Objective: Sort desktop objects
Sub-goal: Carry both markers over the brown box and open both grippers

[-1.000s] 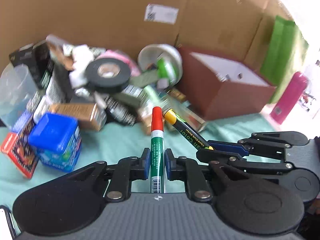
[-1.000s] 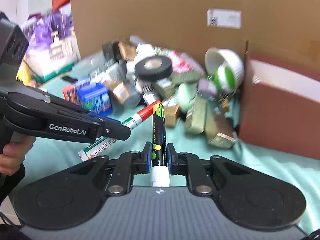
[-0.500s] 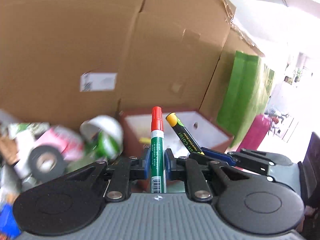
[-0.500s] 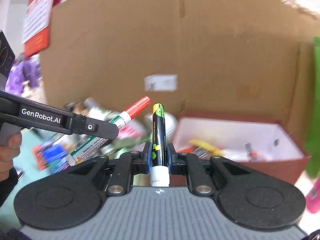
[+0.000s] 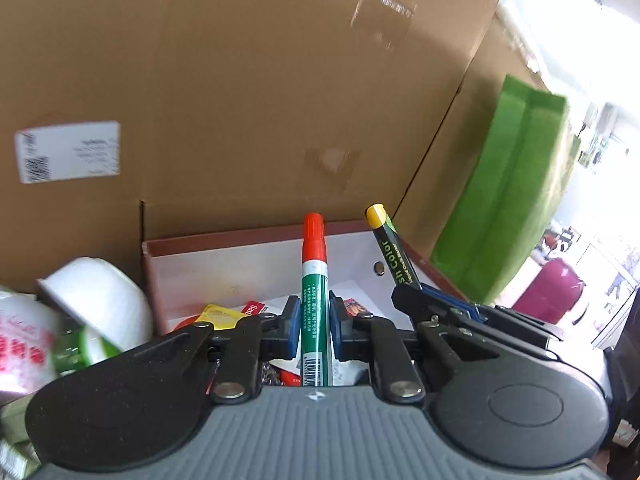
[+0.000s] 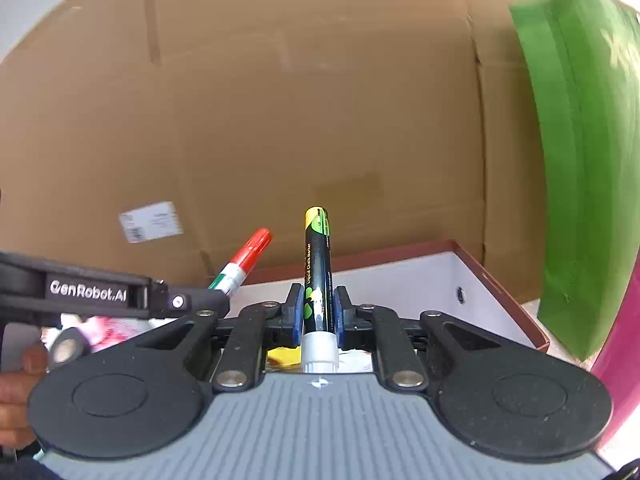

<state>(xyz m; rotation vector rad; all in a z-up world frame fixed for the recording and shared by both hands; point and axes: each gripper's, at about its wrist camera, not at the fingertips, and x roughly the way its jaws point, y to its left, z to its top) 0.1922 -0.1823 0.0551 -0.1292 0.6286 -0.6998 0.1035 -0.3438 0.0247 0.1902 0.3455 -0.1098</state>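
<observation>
Both grippers have lifted from the clutter toward the red-brown box (image 5: 256, 240). Left gripper (image 5: 316, 328) pinches the green marker (image 5: 315, 312); right gripper (image 6: 316, 320) pinches the black chalk marker (image 6: 317, 272). Light, rigid, probably slick barrels: mid-shaft grips suit them.

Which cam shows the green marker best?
Left wrist: the green marker runs up the middle of the frame, clamped in the left gripper, with red cap, body and barcode visible. Right wrist shows only its cap end past the gripper's side.
</observation>
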